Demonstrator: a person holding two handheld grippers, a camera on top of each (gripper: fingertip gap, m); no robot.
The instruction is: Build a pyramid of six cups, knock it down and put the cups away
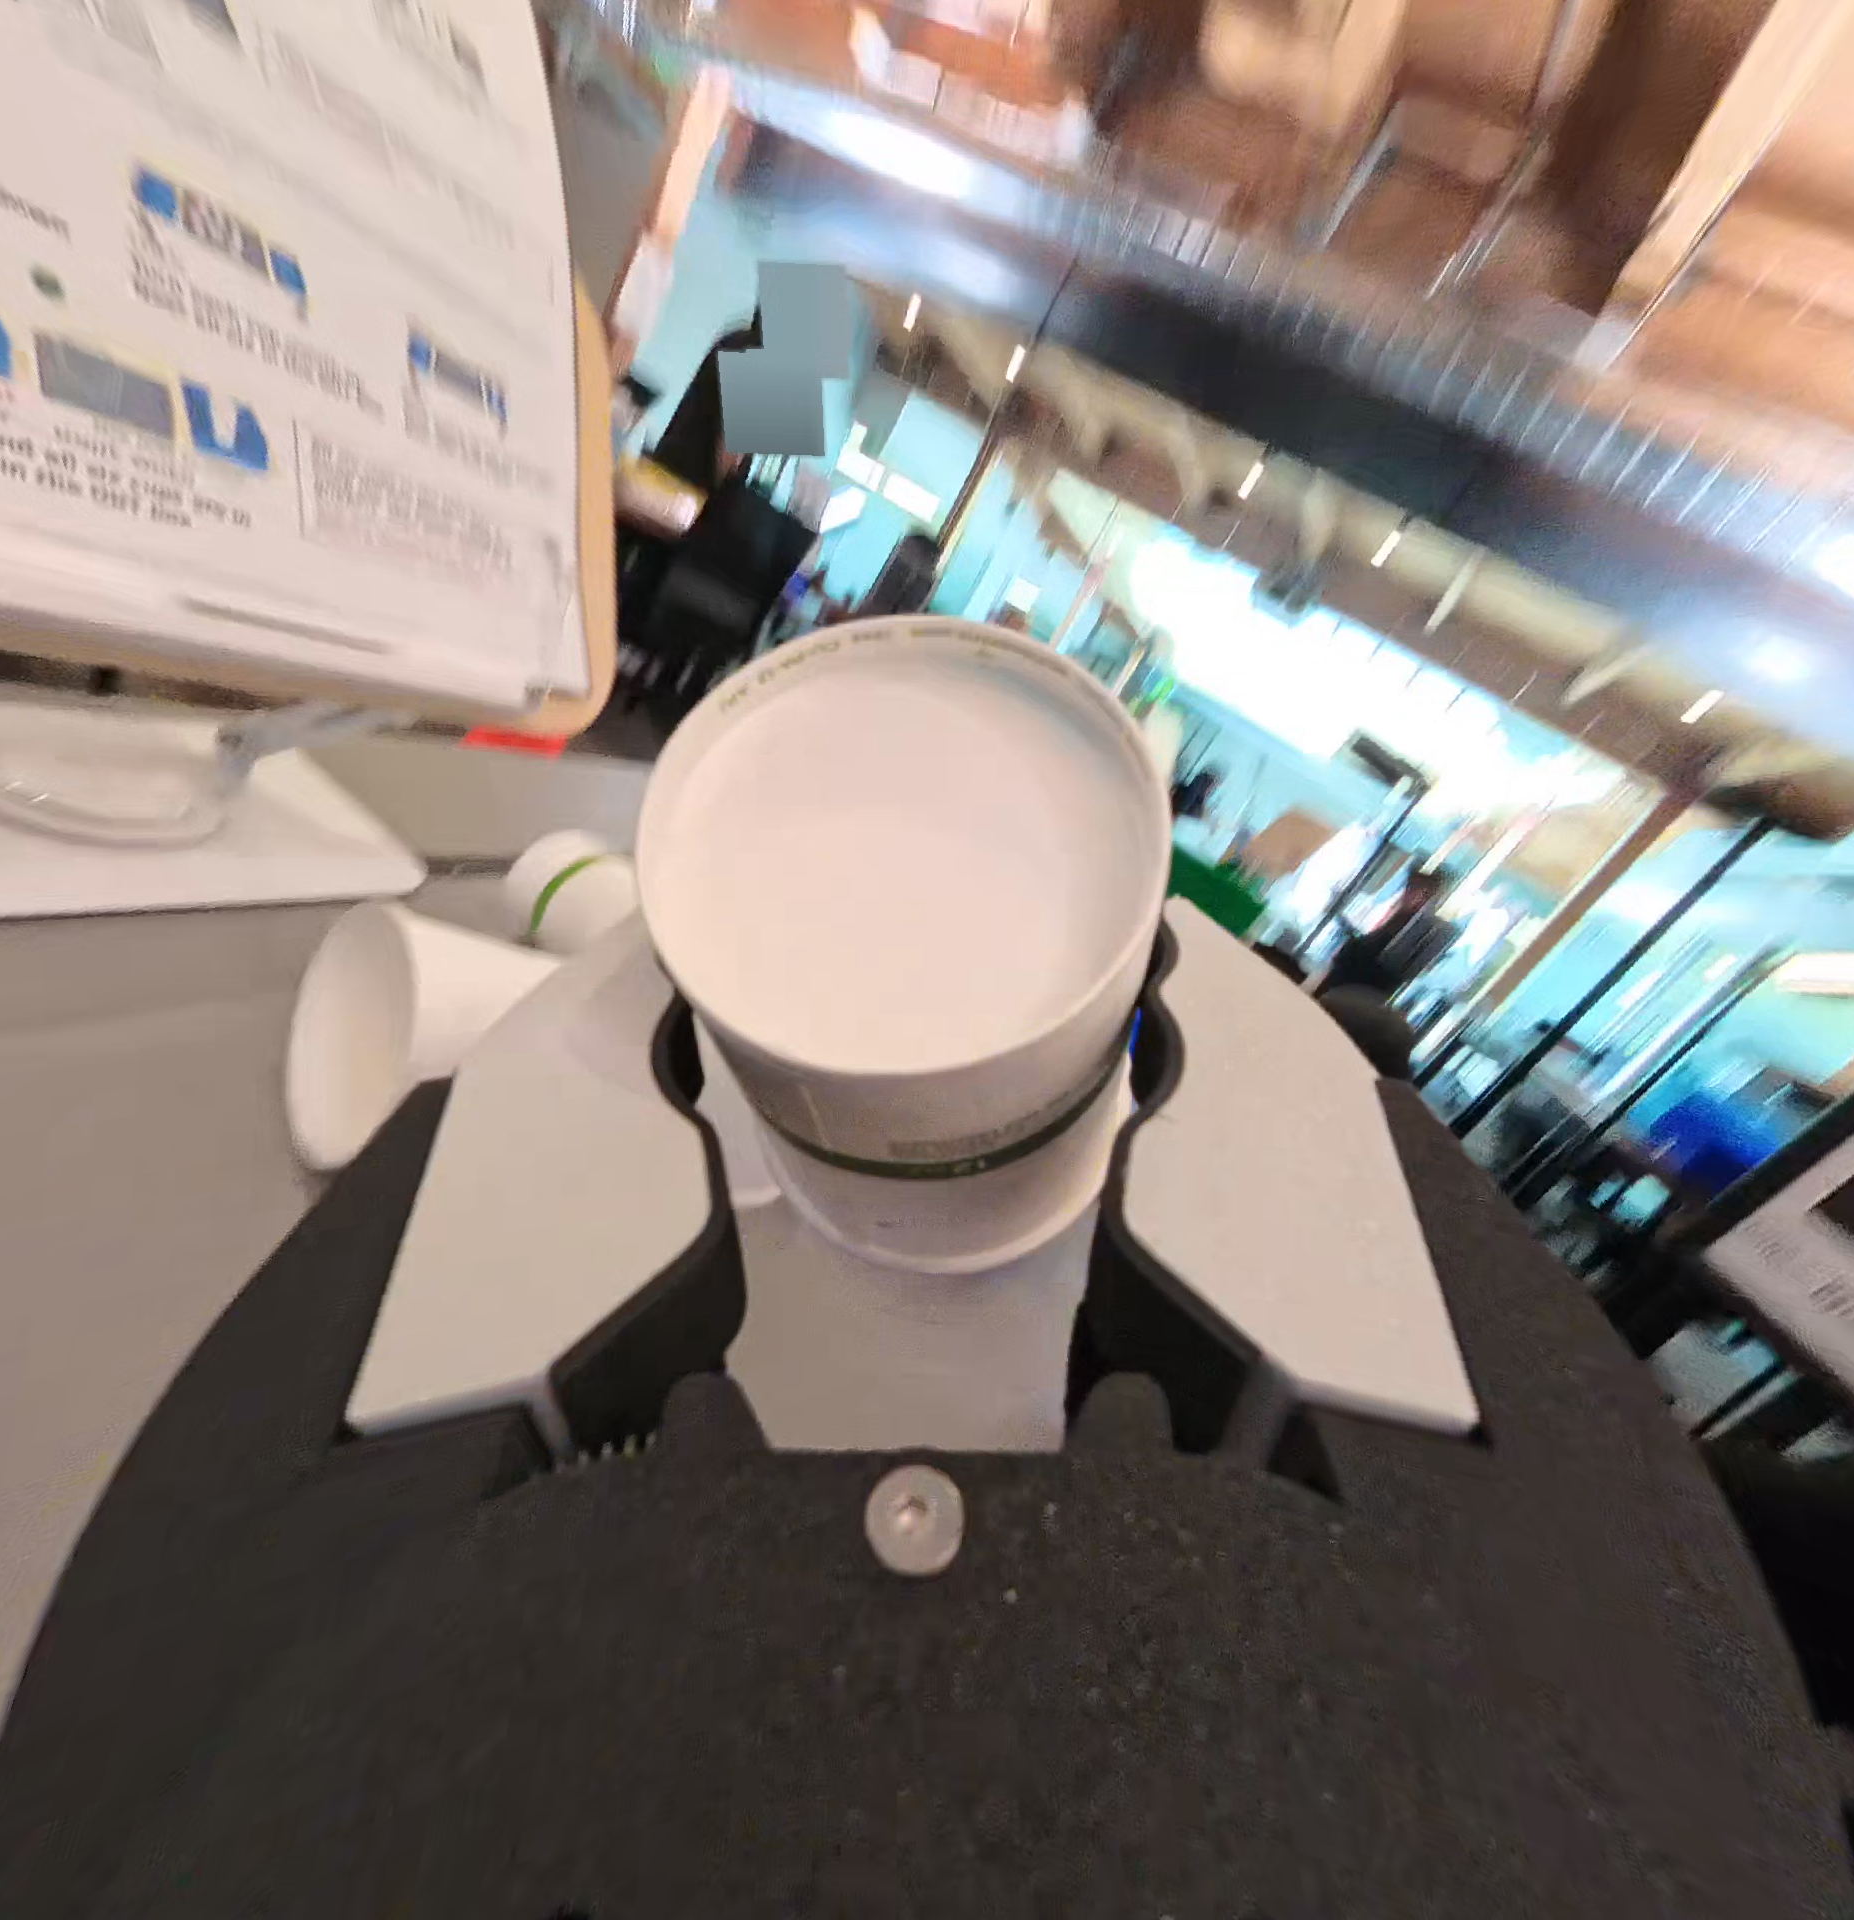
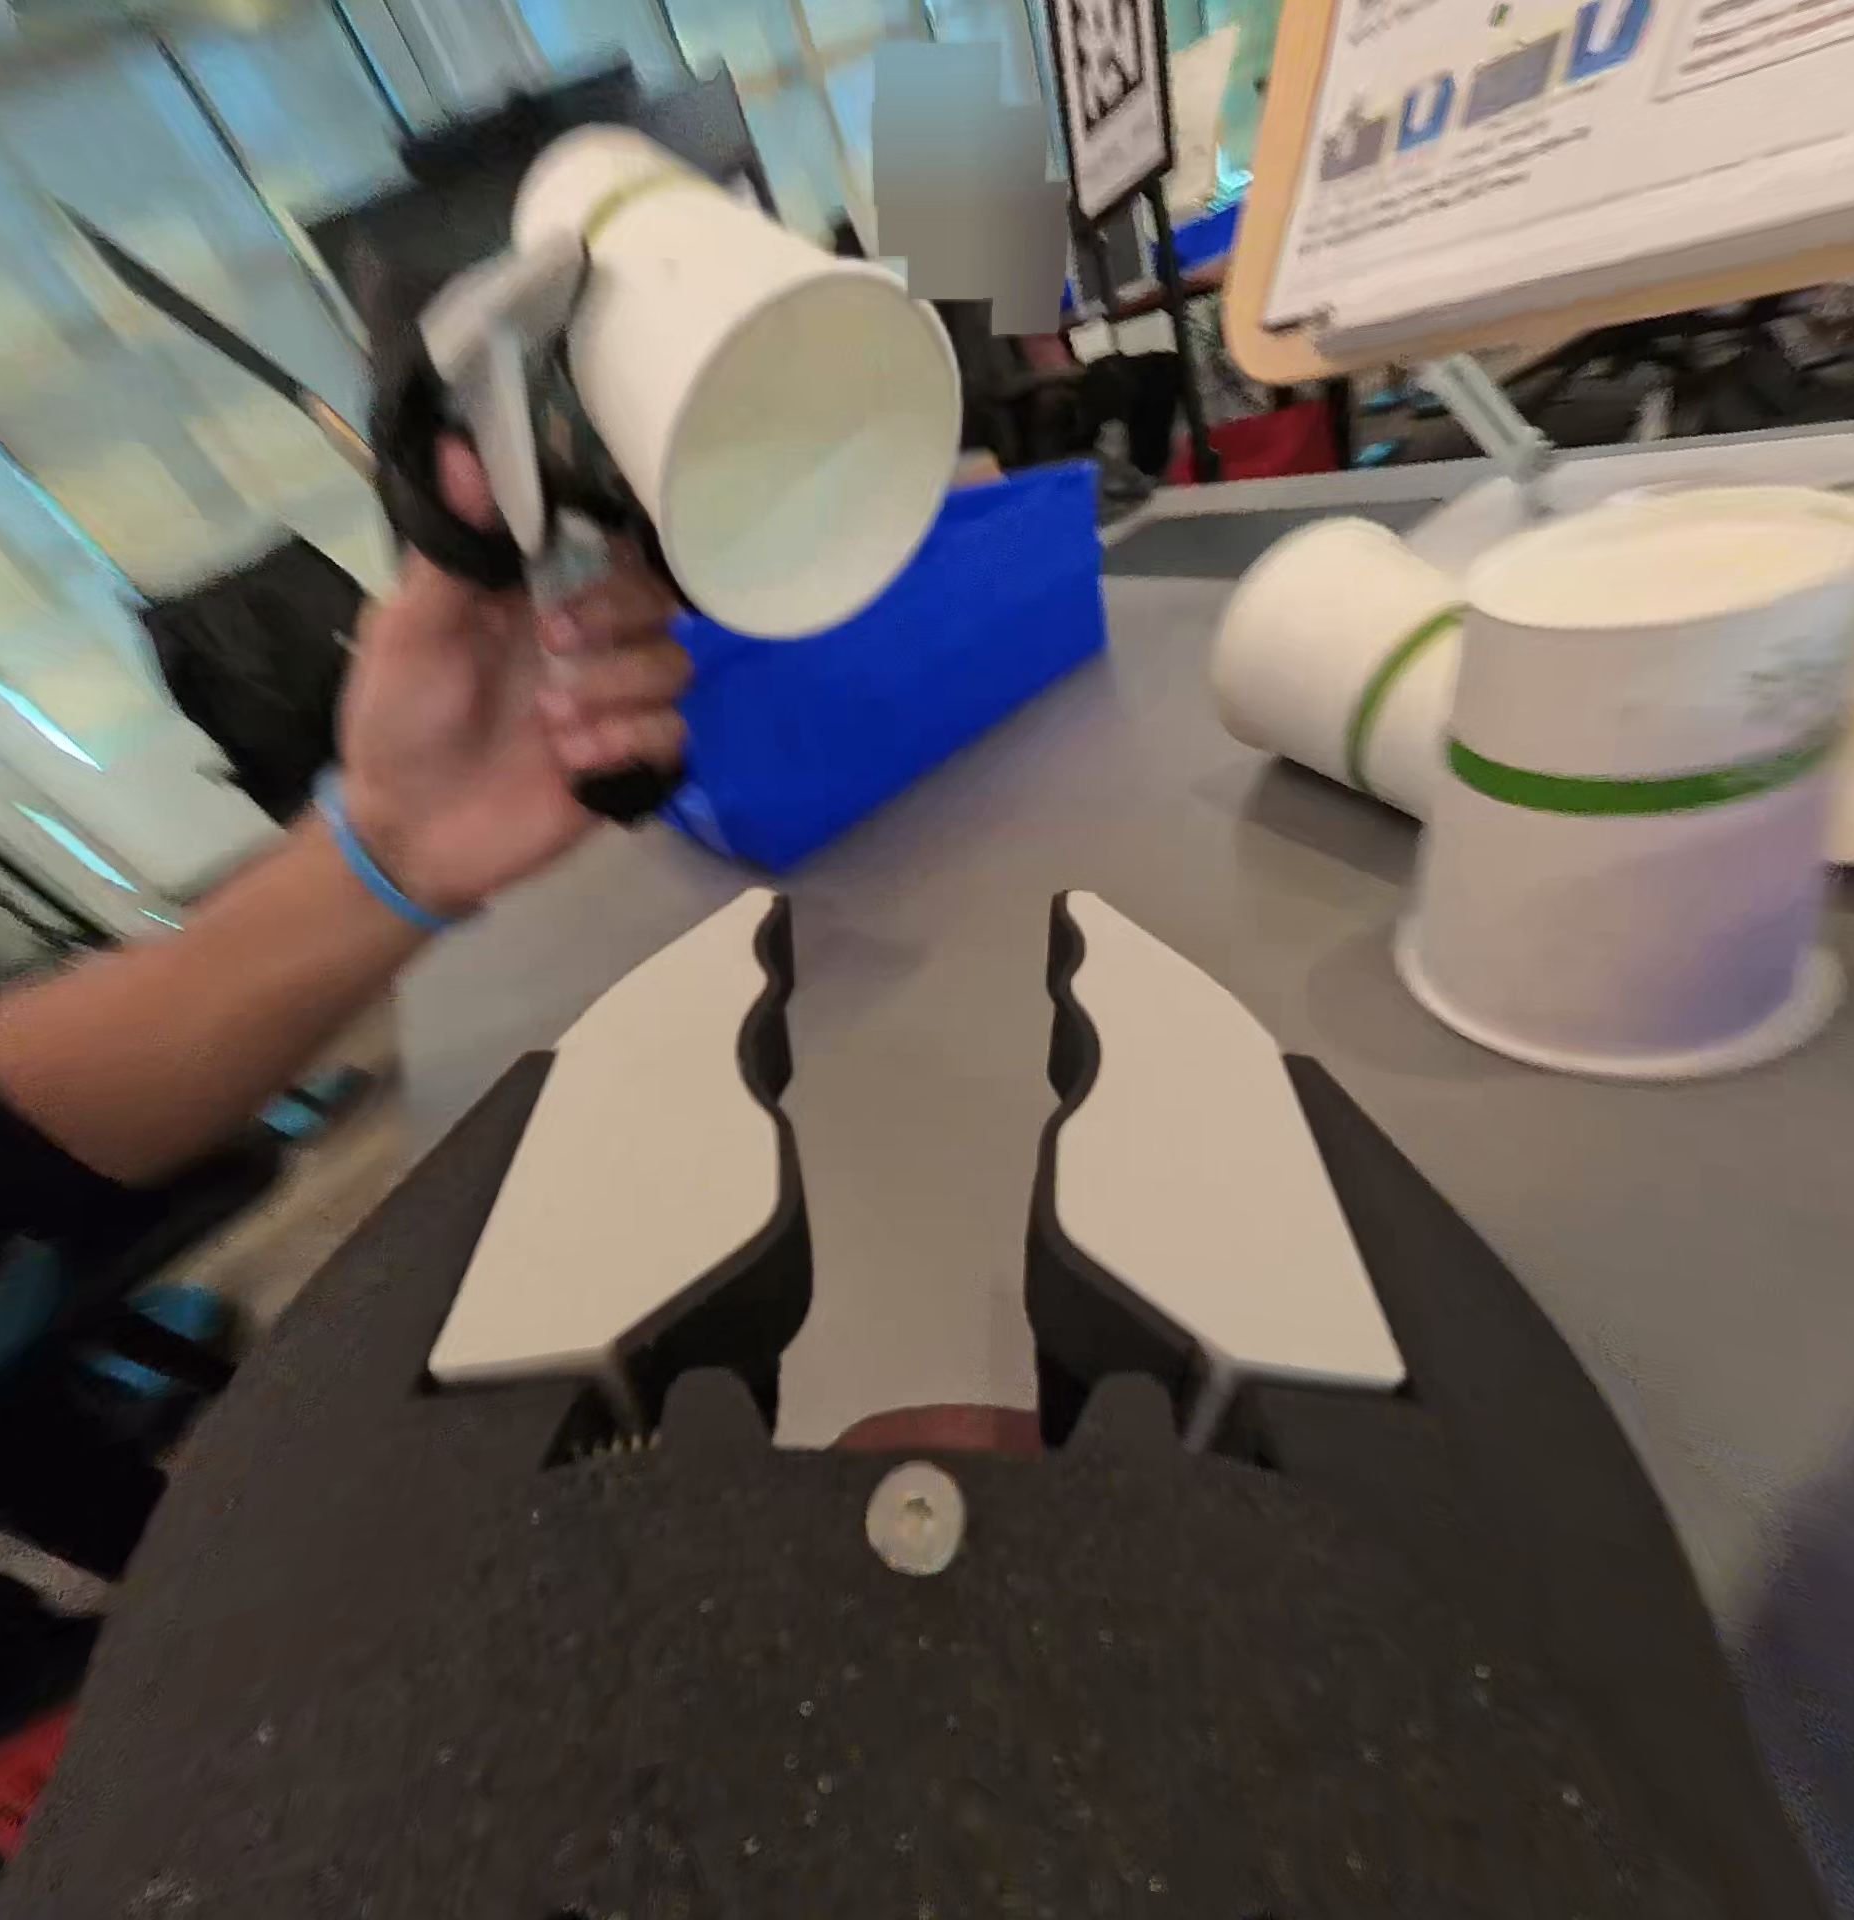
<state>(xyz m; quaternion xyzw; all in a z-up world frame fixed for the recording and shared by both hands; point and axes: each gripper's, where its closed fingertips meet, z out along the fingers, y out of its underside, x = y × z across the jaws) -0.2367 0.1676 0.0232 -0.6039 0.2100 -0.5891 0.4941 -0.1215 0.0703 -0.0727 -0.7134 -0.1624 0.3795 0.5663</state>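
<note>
Print on the instruction board (image 1: pixel 258 343) and held cup (image 1: pixel 902 904) is blurred, unreadable.

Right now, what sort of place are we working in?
Probably a demo booth in a large public hall: a grey table, an instruction board on a stand, and glass-fronted space with overhead lights behind.

Both views bright, daylit. Left wrist view: strongest light from glass walls at 3 o'clock, blown out near centre-right; ceiling at 12–2 o'clock smeared w/ motion streaks, straight lines bent by fisheye. Paper cup (image 1: pixel 897 883) base fairly sharp, poster board (image 1: pixel 268 343) at 10 o'clock blurred. Right wrist view: raised cup (image 2: pixel 767 395) & hand (image 2: pixel 466 717) at 10–11 o'clock motion-blurred; gripper fingers (image 2: pixel 632 1132) crisp. Soft shadows under upside-down cup (image 2: pixel 1629 810) at 3 o'clock on grey table (image 2: pixel 1162 831). Edges warped, soft.
</note>
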